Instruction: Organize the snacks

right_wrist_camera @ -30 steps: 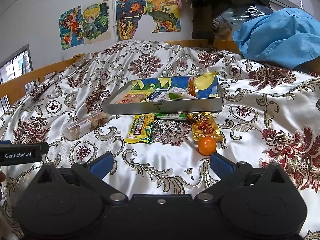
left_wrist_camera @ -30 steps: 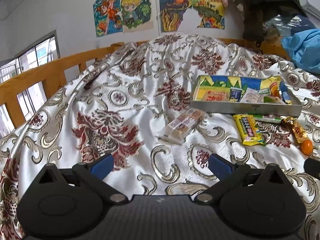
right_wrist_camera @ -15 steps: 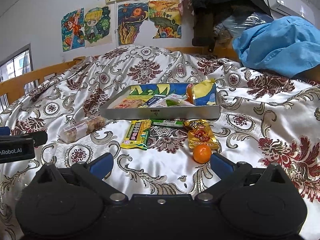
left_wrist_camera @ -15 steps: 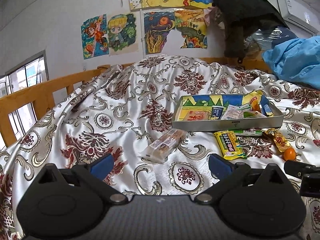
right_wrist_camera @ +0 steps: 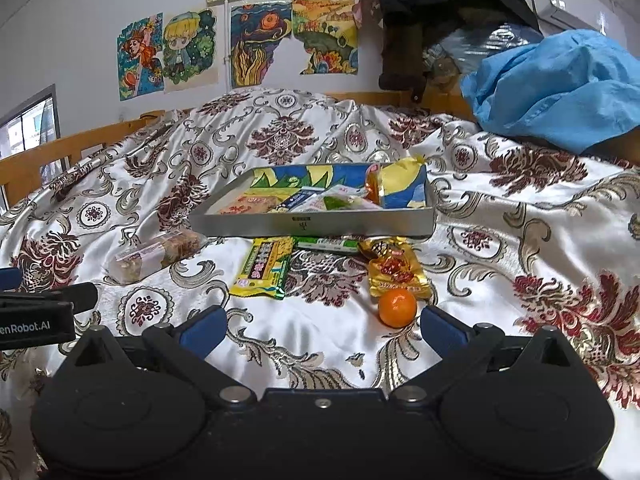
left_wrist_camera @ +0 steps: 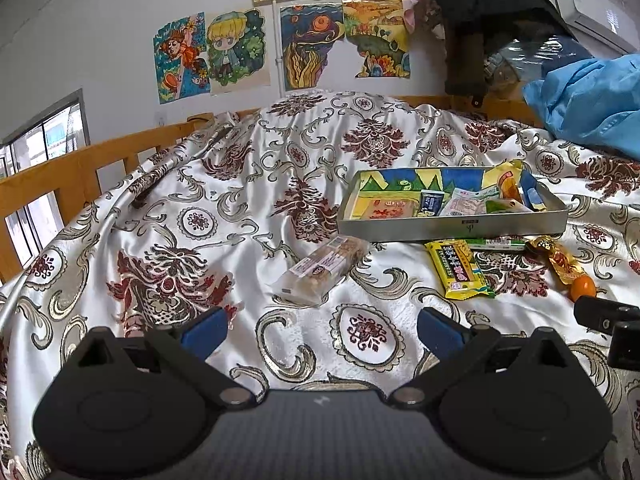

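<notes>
Patterned satin bedspread (left_wrist_camera: 248,208) covering bed. Wooden rail (left_wrist_camera: 60,176) along left edge. Cartoon drawings (right_wrist_camera: 176,52) taped on wall. Blue cloth (right_wrist_camera: 560,84) heaped far right. Air conditioner (left_wrist_camera: 592,12) upper right.

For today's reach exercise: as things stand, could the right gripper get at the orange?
Probably yes. The right gripper is open, and the orange lies loose on the bedspread just ahead, toward its right finger. Only the gold packet touches it, on the far side.

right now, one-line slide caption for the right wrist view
Open right gripper faces an orange and loose snack packets before a metal tray.
</notes>
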{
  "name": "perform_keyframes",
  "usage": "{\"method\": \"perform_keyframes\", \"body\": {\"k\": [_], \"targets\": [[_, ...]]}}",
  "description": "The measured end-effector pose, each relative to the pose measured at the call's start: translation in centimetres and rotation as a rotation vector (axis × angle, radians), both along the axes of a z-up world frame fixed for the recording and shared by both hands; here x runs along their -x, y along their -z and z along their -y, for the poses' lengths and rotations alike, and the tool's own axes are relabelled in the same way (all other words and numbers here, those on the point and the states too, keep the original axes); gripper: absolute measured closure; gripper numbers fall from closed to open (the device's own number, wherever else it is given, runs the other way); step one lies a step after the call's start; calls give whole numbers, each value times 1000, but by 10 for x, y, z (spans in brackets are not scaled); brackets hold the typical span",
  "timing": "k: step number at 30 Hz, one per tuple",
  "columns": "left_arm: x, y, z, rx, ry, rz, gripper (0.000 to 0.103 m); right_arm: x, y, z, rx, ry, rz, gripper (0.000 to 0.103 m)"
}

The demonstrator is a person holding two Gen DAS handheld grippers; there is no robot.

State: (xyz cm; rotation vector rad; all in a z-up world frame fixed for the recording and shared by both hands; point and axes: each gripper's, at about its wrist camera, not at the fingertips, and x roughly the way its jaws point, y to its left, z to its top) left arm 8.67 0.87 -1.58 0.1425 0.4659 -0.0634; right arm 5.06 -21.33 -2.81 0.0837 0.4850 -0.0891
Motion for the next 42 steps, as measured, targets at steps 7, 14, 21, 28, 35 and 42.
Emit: {"method": "perform_keyframes", "body": {"k": [7,14,21,28,35,42], "targets": [[-5,1,0,10,-7,-11,0,-6,-3,-2,4,-9,-8,1],[-14,2,-2,7,-29,-30,0,-15,-8,-7,25,-2,-23,1],[-22,4,-7,15,-54,-55,0,-22,-10,-8,16,-3,-29,1],[-28,7,-13,26,-79,-84,0,-29,-8,-10,7,-2,-44,1],[-33,10,-14,25,-91,-98,0,-34,-3,-11,-5,-2,-60,1],[-40,13,-14,22,-95,-108,0,-37,0,-11,-16,1,-73,1]]}}
